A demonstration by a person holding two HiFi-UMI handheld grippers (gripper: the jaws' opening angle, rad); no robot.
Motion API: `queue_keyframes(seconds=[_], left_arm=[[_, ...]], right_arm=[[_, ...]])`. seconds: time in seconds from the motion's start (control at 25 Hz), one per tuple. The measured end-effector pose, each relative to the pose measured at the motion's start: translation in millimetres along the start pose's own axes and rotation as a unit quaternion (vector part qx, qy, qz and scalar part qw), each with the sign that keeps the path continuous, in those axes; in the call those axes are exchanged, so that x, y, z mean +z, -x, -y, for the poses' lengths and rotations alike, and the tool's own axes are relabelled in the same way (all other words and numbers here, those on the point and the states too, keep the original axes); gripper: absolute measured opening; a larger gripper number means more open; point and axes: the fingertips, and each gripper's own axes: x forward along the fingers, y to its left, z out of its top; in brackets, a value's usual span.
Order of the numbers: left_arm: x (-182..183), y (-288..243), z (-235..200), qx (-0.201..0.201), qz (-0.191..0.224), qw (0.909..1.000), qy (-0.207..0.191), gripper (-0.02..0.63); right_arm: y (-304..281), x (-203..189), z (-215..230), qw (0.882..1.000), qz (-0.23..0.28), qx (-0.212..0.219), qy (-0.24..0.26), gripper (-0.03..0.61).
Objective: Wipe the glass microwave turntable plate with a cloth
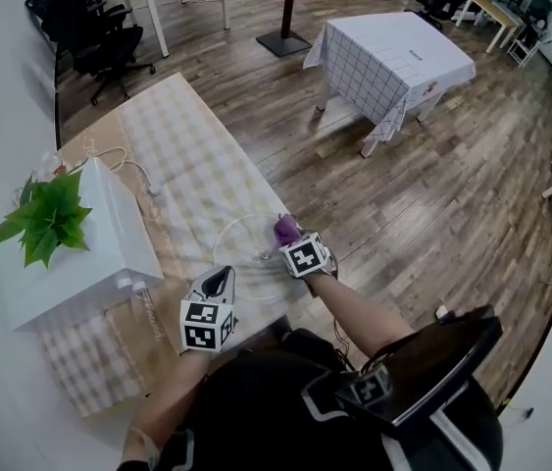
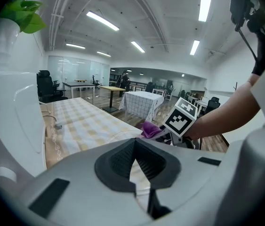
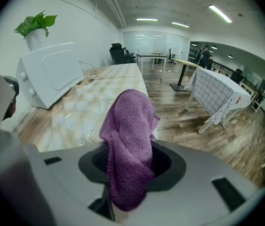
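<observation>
Right gripper clamped on bunched purple cloth, poised at right rim of plate by table's near edge; left gripper, jaws almost together, seemingly pinches near rim, likely steadying plate for wiping.

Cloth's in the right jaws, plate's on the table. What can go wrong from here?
1. The plate lies close to the table's edge, above a wood floor; a hard wipe could push it off.
2. The left gripper seems to pinch only the plate's rim; slick glass could slip free.
3. The right gripper holds the cloth bunched up; it could pull out mid-wipe.
</observation>
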Motion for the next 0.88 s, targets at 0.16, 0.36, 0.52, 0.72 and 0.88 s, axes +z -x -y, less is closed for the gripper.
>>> queue_keyframes(seconds=[0.16,0.36,0.52,0.72,0.88], left_arm=[[-4,4,-1,0.0,0.002,0.9999,0.013,0.008],[-8,15,-9,0.012,0.009,0.9995,0.029,0.008],[-14,31,-18,0.03,0.01,0.9989,0.034,0.008],[-21,51,-33,0.061,0.011,0.9969,0.047,0.008],[-21,71,-43,0.085,0.015,0.9949,0.053,0.008]], right_arm=[[10,-6,11,1.0,-0.007,-0.013,-0.02,0.158],[19,3,-12,1.0,0.004,0.004,-0.024,0.158],[20,21,-62,0.998,0.018,0.052,0.003,0.16],[11,35,-138,0.991,0.026,0.124,0.053,0.16],[1,38,-187,0.984,0.025,0.164,0.07,0.16]])
